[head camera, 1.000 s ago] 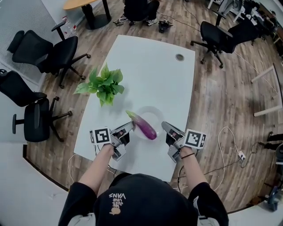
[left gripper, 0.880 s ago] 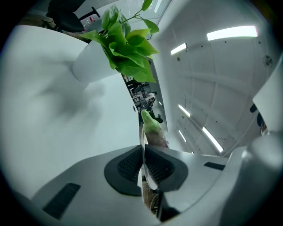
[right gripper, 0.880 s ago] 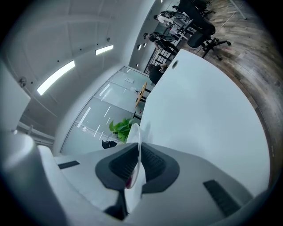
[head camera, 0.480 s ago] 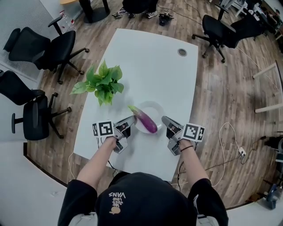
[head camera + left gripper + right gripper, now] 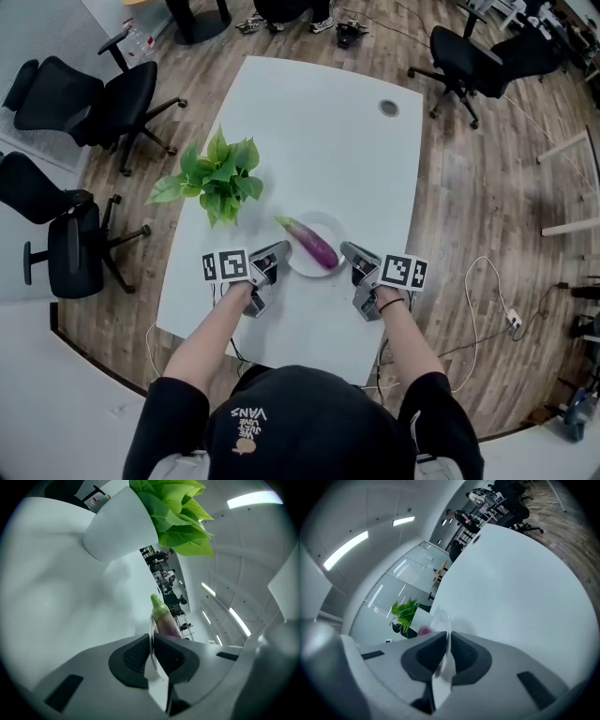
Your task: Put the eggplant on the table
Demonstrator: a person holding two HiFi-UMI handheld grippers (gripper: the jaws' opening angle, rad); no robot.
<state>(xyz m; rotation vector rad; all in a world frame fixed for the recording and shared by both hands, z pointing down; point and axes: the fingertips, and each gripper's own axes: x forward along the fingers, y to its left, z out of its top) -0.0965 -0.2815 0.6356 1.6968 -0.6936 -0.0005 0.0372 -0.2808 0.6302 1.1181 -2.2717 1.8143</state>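
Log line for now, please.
left gripper shut on plate rim | right gripper shut on plate rim | eggplant lying on plate | table contact unclear

Head view: bright, even overhead light. The white surface [image 5: 323, 131] runs close to overexposure, and shadows beneath the plant [image 5: 217, 178] are faint and soft. Strong barrel distortion bends the floor [image 5: 487, 216] and chairs [image 5: 131, 98] toward the edges.

Both gripper views: circular fisheye field with black corners. Ceiling strip lights [image 5: 255, 498] glare white. The left hand-held gripper [image 5: 151, 656] and right hand-held gripper [image 5: 447, 656] are out of focus up close. The plate [image 5: 157, 681] rim at the pads is smeared.
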